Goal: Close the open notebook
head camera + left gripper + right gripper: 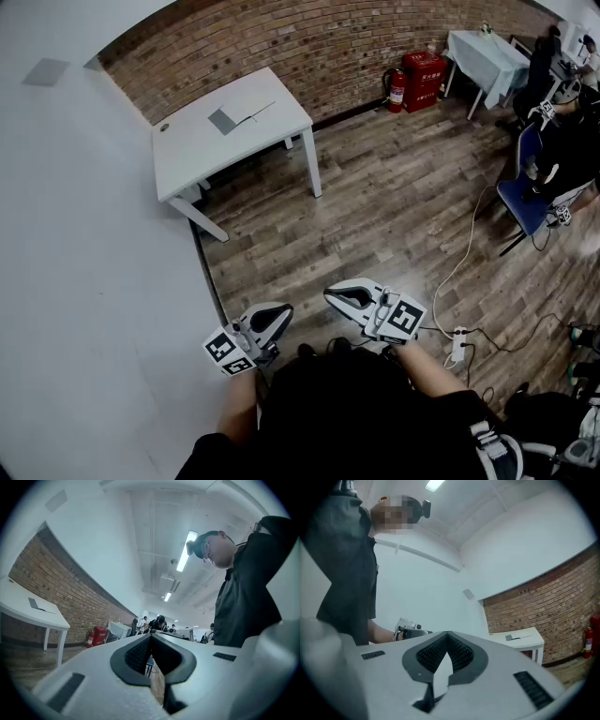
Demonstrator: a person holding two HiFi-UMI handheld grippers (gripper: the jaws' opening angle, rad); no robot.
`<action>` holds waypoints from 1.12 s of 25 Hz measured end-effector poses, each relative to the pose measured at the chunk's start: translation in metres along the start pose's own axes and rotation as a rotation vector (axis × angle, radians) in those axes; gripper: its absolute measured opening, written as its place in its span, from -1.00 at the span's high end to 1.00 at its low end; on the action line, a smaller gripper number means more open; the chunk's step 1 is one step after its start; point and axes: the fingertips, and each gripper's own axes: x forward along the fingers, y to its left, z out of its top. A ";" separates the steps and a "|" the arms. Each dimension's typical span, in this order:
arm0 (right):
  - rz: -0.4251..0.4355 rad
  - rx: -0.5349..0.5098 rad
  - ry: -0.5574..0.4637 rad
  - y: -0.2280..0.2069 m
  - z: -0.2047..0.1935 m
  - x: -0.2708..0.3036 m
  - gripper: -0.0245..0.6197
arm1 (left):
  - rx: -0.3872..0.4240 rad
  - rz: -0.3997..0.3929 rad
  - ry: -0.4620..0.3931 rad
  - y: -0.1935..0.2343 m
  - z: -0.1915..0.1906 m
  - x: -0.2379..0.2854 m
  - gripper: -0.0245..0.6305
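Both jaw pairs, left gripper (pixel 277 313) and right gripper (pixel 337 295), are pressed together empty; the probably light notebook (pixel 228 120) is best pushed by its cover.

Notebook (pixel 225 121) on white table (pixel 202 150): seen only as a small grey patch w/ a thin line beside it; pages can't be made out, nor whether the cover is up. Dark dot (pixel 164 127) at table's left corner is too small to be ID'd. Table's far legs are hidden under its top. Print on red box (pixel 424 81), right of table by the brick wall, can't be read. Seated people (pixel 562 141), far right of table, are cut by the view's edge. Nearer than table, the person's torso (pixel 356 422) is cut off at btm edge. In right gripper view, table's near edge is covered by right gripper (pixel 447 634) body.
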 end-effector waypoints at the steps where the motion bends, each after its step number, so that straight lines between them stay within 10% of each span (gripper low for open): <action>1: -0.007 0.006 -0.003 -0.001 0.001 -0.001 0.90 | 0.004 -0.005 0.002 -0.002 0.001 0.001 0.87; 28: 0.069 0.060 -0.050 0.014 0.006 -0.015 0.90 | 0.001 0.082 -0.034 -0.012 -0.002 -0.022 0.87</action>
